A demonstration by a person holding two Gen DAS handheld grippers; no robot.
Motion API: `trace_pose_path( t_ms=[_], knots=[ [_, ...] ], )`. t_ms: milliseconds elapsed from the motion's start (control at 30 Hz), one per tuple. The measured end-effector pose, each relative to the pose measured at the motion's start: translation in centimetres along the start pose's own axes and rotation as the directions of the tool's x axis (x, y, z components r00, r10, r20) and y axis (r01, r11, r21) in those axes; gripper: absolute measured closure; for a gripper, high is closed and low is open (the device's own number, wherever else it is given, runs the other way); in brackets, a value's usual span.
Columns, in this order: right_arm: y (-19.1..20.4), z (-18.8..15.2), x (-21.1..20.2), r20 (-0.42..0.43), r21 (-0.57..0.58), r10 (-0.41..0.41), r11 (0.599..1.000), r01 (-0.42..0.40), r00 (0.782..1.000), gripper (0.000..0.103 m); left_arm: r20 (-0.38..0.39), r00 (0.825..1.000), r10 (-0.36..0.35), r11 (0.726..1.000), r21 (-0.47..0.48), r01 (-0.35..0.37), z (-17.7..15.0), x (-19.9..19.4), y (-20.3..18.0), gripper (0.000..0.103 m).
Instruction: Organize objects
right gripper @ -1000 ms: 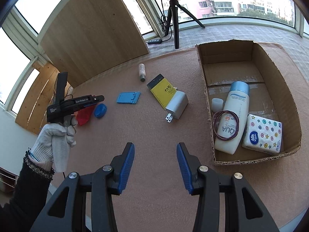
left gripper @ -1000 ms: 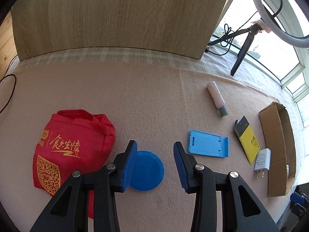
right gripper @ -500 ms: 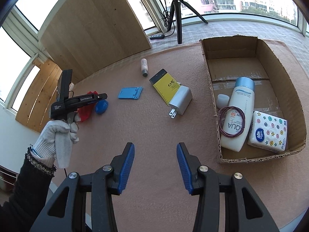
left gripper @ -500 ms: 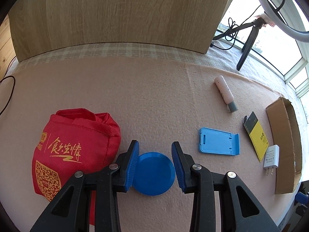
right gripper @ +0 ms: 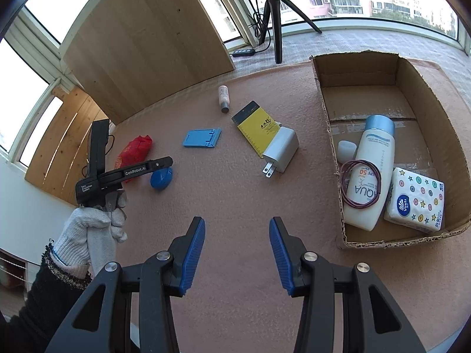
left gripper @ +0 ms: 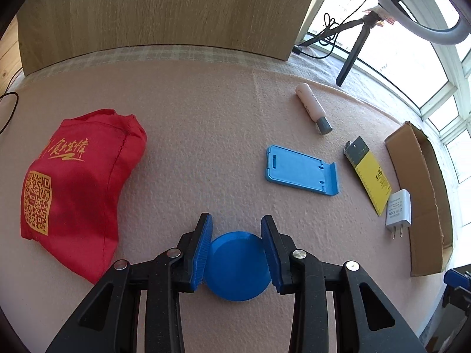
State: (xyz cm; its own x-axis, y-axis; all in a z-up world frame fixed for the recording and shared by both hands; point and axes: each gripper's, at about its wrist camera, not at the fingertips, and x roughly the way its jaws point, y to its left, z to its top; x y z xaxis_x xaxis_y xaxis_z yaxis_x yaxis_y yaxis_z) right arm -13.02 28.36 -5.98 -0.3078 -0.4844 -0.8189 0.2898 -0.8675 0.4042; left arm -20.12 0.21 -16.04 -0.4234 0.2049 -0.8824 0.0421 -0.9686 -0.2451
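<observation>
surface: pink felt mat (left gripper: 206, 111) on a table by big windows, wood panel (left gripper: 164, 8) leaning at the back, ring-light tripod (right gripper: 273, 23) behind the mat
left gripper (left gripper: 237, 250): down at the mat, blue pads either side of the blue round lid (left gripper: 237, 264); pads look touching or nearly touching its rim, so closing on it, firm grip not confirmed
right gripper (right gripper: 235, 253): jaws spread wide, nothing between them, hovers over bare mat near the front edge
left hand (right gripper: 94, 226): white knit glove, dark sleeve, holds the left gripper handle
box (right gripper: 323, 94): open cardboard box at the right end of the mat, already holds a sunscreen bottle (right gripper: 369, 176), hair tie, small white cap, tissue pack (right gripper: 415, 200)
still loose on mat: red bag (left gripper: 73, 185), blue phone stand (left gripper: 300, 170), pink tube (left gripper: 312, 108), yellow card pack (left gripper: 369, 176), white charger (left gripper: 399, 209)
step in hand: picking up the blue round lid, which lies flat on the mat just right of the red bag, well apart from the box
next move: probably finish the squeeze on the rim, lift clear, carry across over the loose items to the box; the lid is thin and flat, so pads need to sit low on its edge or it may slip out
</observation>
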Motion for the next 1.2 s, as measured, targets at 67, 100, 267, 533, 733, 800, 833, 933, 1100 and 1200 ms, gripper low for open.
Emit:
trace_pose_path(
  t_ms=[67,100,267,533,733,800,833,933,1100,1200],
  knots=[
    [0.2,0.1,0.3,-0.003,-0.004,0.008,1.000,-0.008,1.000,0.061,0.000,1.000,-0.012,1.000,0.003,0.012,-1.1,-0.3,-0.9,0.066],
    [0.4,0.1,0.5,-0.005,-0.007,0.012,1.000,-0.012,1.000,0.061,-0.002,1.000,-0.018,1.000,0.011,0.018,-1.7,-0.4,-1.5,0.066],
    [1.1,0.0,1.5,-0.022,-0.019,0.031,0.999,-0.031,0.999,0.061,-0.004,0.999,-0.046,0.999,0.017,0.046,-4.5,-1.1,-3.4,0.066],
    [1.7,-0.5,3.2,-0.048,-0.021,0.052,0.998,-0.053,0.997,0.061,-0.027,0.995,-0.095,0.994,0.054,0.096,-7.7,-2.5,-5.0,0.066],
    [2.2,-0.7,5.3,-0.075,-0.018,0.073,0.997,-0.075,0.994,0.061,-0.027,0.997,-0.074,0.987,0.142,0.077,-9.5,-4.7,-4.5,0.057],
    [2.9,-0.8,6.2,-0.094,-0.034,0.085,0.995,-0.089,0.992,0.061,-0.036,0.996,-0.084,0.982,0.164,0.088,-10.1,-5.0,-4.4,0.053],
    [3.3,-0.9,6.7,-0.105,-0.047,0.088,0.995,-0.093,0.991,0.061,-0.036,0.996,-0.085,0.980,0.175,0.090,-10.3,-5.1,-4.5,0.052],
    [4.6,-1.2,7.9,-0.125,-0.080,0.097,0.991,-0.107,0.987,0.061,-0.047,0.994,-0.102,0.975,0.195,0.109,-10.8,-5.2,-4.7,0.052],
    [6.2,-1.4,9.7,-0.151,-0.128,0.097,0.985,-0.117,0.984,0.061,-0.045,0.993,-0.109,0.973,0.201,0.116,-11.0,-5.2,-4.9,0.052],
    [6.8,-1.3,10.7,-0.178,-0.142,0.098,0.982,-0.124,0.979,0.061,-0.048,0.993,-0.110,0.973,0.200,0.117,-11.0,-5.0,-4.8,0.052]
  ],
)
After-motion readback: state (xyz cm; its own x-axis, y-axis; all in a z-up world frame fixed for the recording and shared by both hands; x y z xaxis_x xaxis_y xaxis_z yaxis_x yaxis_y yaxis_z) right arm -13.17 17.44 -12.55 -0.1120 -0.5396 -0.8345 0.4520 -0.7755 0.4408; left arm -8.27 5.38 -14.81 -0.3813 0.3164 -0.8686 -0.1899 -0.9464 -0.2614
